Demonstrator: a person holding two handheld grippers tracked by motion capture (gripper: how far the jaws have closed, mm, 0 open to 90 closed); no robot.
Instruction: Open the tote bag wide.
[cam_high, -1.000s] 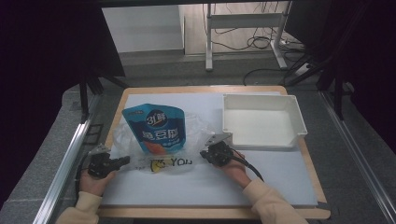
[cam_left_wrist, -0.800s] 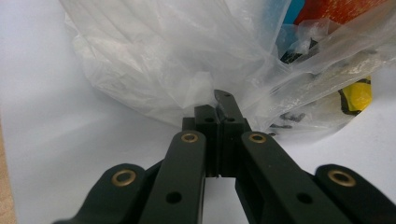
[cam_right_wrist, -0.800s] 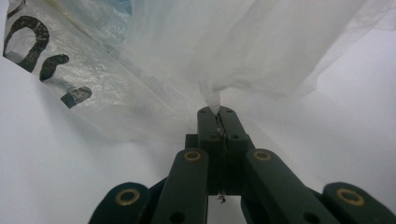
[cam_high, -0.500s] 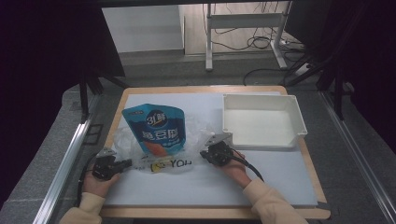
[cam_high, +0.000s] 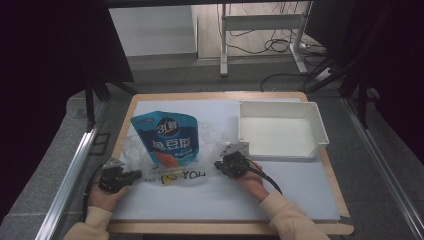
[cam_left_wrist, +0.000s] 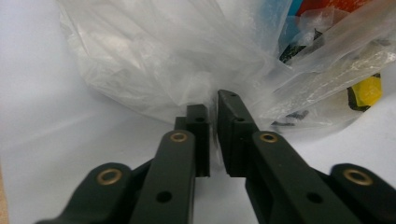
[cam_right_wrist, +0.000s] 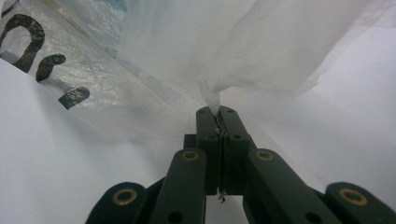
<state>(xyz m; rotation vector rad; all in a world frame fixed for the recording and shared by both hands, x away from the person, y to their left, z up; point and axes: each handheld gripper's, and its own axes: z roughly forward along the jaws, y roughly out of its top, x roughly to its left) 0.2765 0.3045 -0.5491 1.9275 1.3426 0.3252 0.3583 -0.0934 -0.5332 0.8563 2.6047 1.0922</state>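
Note:
A blue printed pouch (cam_high: 167, 137) lies inside a crumpled clear plastic bag (cam_high: 210, 140) with black lettering, left of the table's middle. My left gripper (cam_high: 131, 175) is at the bag's near-left edge. In the left gripper view its jaws have just been opening: my left gripper (cam_left_wrist: 212, 103) now shows a narrow gap, and the bag's film (cam_left_wrist: 163, 60) bunches at the tips without being pressed. My right gripper (cam_high: 222, 162) is at the bag's near-right corner. In the right gripper view it (cam_right_wrist: 217, 111) is shut on a fold of the bag (cam_right_wrist: 233, 46).
An empty white tray (cam_high: 280, 107) stands at the back right, close to the right hand. The white mat (cam_high: 225, 200) covers the wooden table. A black cable (cam_high: 265, 177) trails from the right gripper toward the front edge.
Both hands stay where they were. The bag's film and lettering near the left gripper have shifted a little.

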